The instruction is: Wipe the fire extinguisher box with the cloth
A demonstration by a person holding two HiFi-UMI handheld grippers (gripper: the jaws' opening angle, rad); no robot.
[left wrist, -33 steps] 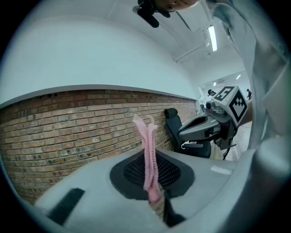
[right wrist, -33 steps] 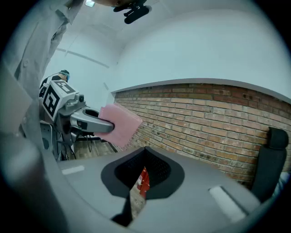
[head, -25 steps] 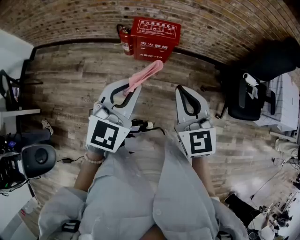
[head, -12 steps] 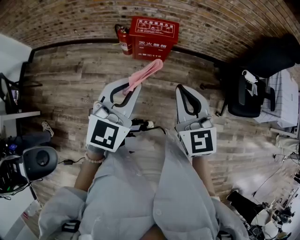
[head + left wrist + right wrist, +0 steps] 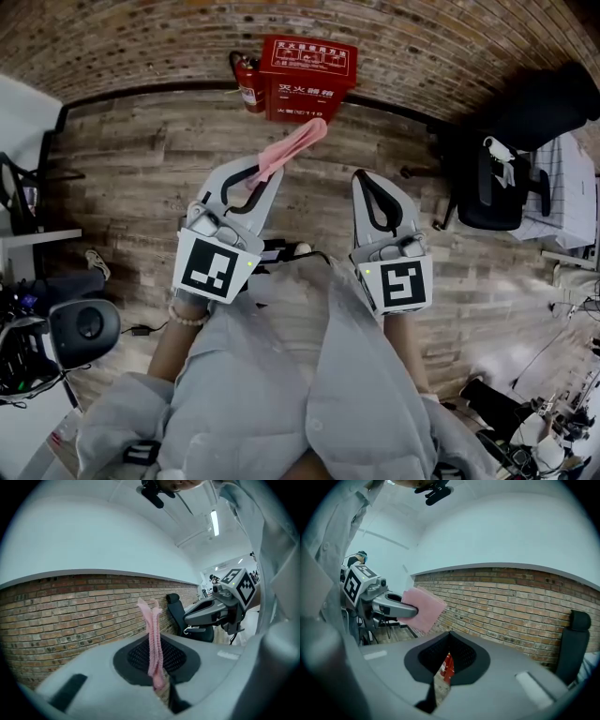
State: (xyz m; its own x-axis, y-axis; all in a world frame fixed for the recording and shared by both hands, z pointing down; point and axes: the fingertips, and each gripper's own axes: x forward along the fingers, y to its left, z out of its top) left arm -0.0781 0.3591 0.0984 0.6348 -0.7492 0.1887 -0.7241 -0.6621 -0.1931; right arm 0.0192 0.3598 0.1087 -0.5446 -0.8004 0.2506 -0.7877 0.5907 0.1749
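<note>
Both grippers are held forward, side by side, above the wooden floor [image 5: 141, 169]. The left gripper [image 5: 262, 178] is clamped on the pink cloth [image 5: 292, 148], while the right gripper [image 5: 366, 178] is closed on nothing. The red fire extinguisher box [image 5: 309, 75] is set at the floor's far edge against the brick wall [image 5: 450, 47], and the cloth, seen edge-on in the left gripper view, is shown flat only in the right gripper view.

light: bright, even | edges: fisheye-warped, dark corners | shadows: soft

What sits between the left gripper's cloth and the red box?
Nothing: in the head view only bare wooden floor separates the cloth in the left gripper from the box.
</note>
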